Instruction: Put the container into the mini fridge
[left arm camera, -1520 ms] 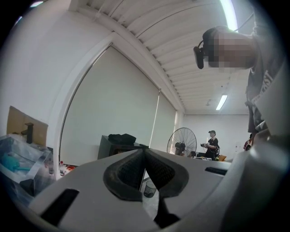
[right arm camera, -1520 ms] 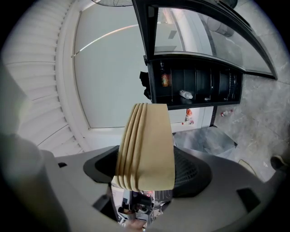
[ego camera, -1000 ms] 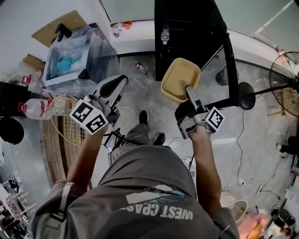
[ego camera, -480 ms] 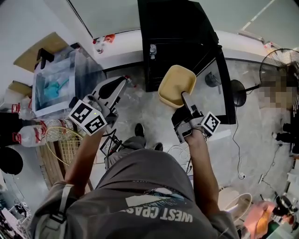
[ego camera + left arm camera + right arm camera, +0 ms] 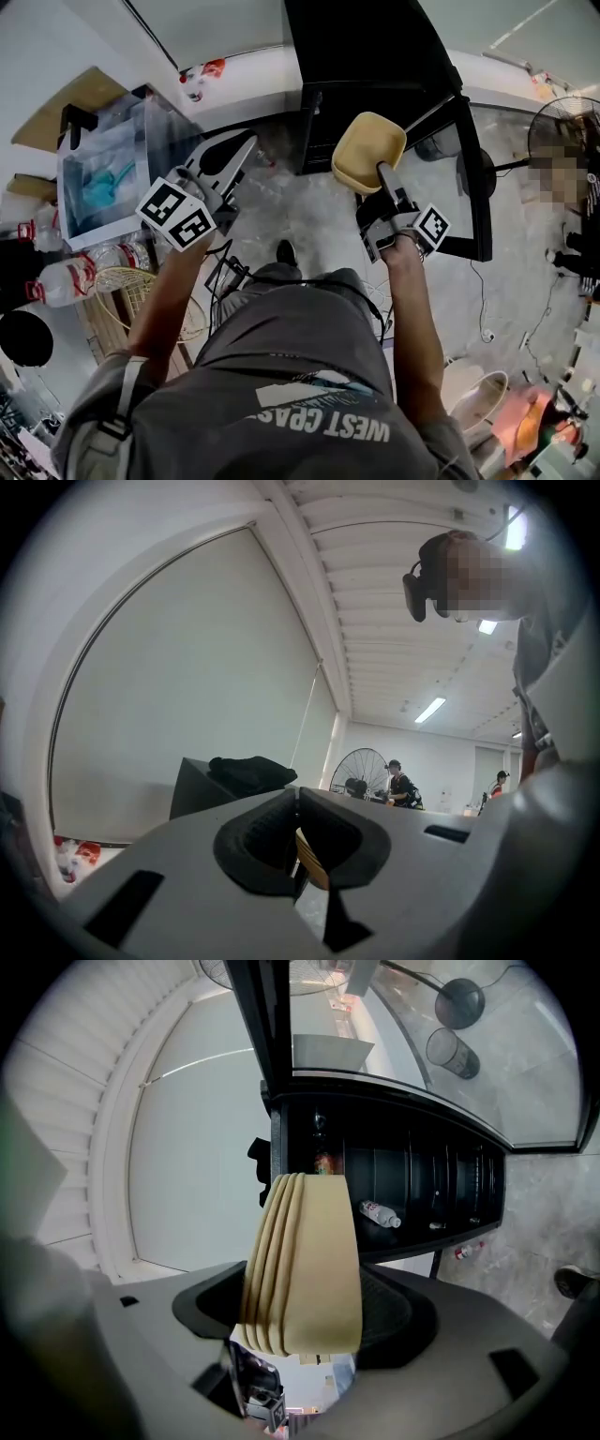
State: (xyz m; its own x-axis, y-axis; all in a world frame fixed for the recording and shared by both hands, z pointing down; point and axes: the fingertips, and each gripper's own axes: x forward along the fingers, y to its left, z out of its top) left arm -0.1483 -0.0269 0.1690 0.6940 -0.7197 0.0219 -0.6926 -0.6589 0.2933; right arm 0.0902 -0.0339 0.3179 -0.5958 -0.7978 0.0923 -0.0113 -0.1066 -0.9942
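The right tongs (image 5: pixel 383 176) clamp one wall of a pale yellow rectangular plastic container (image 5: pixel 367 148), one pad inside the tub and the other outside. In the right gripper view the stepped wall of the tub stands upright between the two dark pads (image 5: pixel 394 1312). The container is held in the air, open side up, just in front of the open front of a black mini fridge (image 5: pixel 370 56) and outside it. The fridge's glass-paned door (image 5: pixel 473 169) is swung wide to the right. A small clear bottle (image 5: pixel 380 1213) lies on a shelf inside.

The left tongs (image 5: pixel 246 142) are closed, their pads meeting at the tip, and they are held out level to the left of the container, well apart from it.

Below both lies a grey marbled floor (image 5: pixel 309 211). A clear plastic box (image 5: pixel 103 178) stands at the left, and a standing fan (image 5: pixel 562 131) at the right.
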